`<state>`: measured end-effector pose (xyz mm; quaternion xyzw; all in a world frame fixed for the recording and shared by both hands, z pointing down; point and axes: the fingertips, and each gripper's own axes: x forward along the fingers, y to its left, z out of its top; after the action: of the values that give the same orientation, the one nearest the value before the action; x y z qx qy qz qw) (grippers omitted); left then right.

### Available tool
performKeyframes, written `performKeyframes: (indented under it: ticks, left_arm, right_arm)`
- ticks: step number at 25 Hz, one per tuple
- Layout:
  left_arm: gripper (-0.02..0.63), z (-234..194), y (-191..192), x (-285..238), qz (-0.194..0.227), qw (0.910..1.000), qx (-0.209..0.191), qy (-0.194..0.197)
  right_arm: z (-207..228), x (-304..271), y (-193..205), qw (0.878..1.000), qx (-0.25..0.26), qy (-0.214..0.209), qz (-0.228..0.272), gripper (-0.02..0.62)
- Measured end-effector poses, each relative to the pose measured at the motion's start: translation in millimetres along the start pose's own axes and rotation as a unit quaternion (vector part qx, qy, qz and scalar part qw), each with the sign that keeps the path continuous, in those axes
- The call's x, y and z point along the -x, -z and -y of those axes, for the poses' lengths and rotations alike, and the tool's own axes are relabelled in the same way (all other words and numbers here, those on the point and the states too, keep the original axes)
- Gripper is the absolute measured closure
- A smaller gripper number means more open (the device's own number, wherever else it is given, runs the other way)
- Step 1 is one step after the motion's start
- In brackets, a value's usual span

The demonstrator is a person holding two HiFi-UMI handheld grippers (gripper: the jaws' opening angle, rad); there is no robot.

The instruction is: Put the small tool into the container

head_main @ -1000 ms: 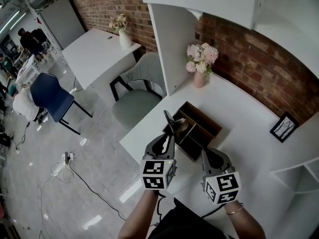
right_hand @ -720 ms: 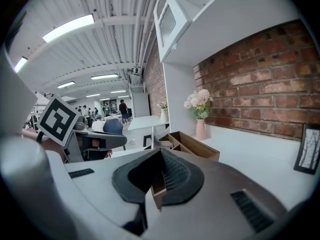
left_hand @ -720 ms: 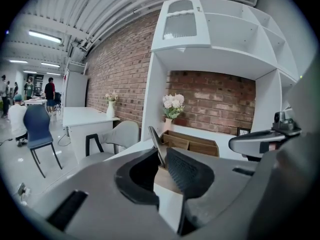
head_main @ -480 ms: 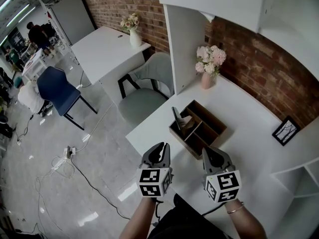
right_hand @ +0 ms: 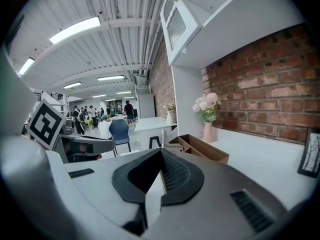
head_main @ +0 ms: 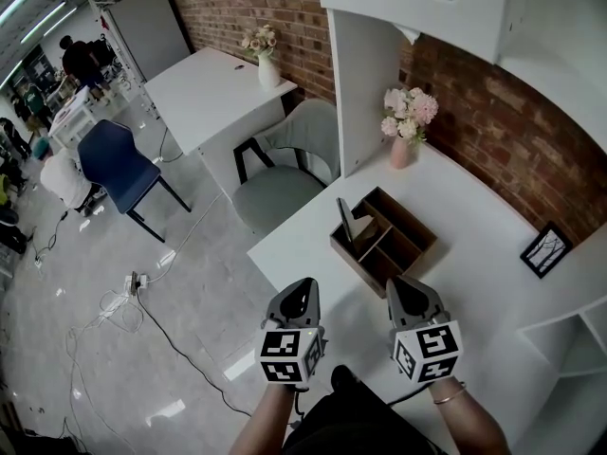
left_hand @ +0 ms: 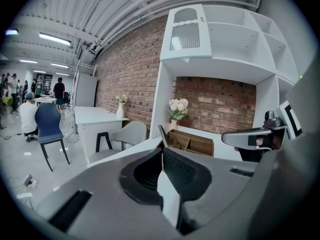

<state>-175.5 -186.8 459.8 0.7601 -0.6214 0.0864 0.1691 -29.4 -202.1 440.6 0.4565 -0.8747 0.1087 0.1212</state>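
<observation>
Starting on the left: the left gripper [head_main: 305, 285] hangs in front of the desk [head_main: 474, 254], jaws pressed together with nothing between them. The left gripper view confirms it, pad meeting pad.

Moving right, the small tool [head_main: 343, 218] is in the container [head_main: 408, 218]. It stands on end in the left-hand compartment, tilted, with its top well above the rim. The task looks done.

Further right, the right gripper [head_main: 398, 283] is the same story: closed up, empty, and short of the box.

The risk now is that tall, leaning tool. A closed jaw swinging past could clip the part that sticks out and tip it over the wall. The container also sits near the desk's front edge, so a nudge could slide it toward the drop.

The views split the job. Only the head view looks down into the compartments and shows which one holds the tool. The left gripper view gives its side profile, a dark blade rising past the rim. In the right gripper view only the box's outer wall is clear, and the tool is possibly hidden behind it.
</observation>
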Motion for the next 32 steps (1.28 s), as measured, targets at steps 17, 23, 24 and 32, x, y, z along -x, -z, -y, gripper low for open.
performKeyframes:
  ticks: [17,23,24,32]
  left_arm:
    - [0.595,-10.1,4.8,23.6,0.007,0.9999,0.012,-0.008]
    - [0.595,-11.4,3.4,23.3,0.007,0.9999,0.011,-0.008]
    - [0.595,-11.1,2.7,23.2,0.008,0.9999,0.011,-0.007]
    - [0.595,-8.8,4.8,25.3,0.005,0.9999,0.012,-0.003]
  right_arm:
    - [-11.3,3.5,-3.4,1.000,-0.001,-0.016,0.009,0.592]
    - [-11.5,3.0,-4.9,1.000,-0.005,-0.017,0.012,0.592]
    - [-11.3,3.1,-4.8,1.000,-0.005,-0.017,0.012,0.592]
    - [-10.5,8.6,-2.3,1.000,-0.004,-0.015,0.010,0.592]
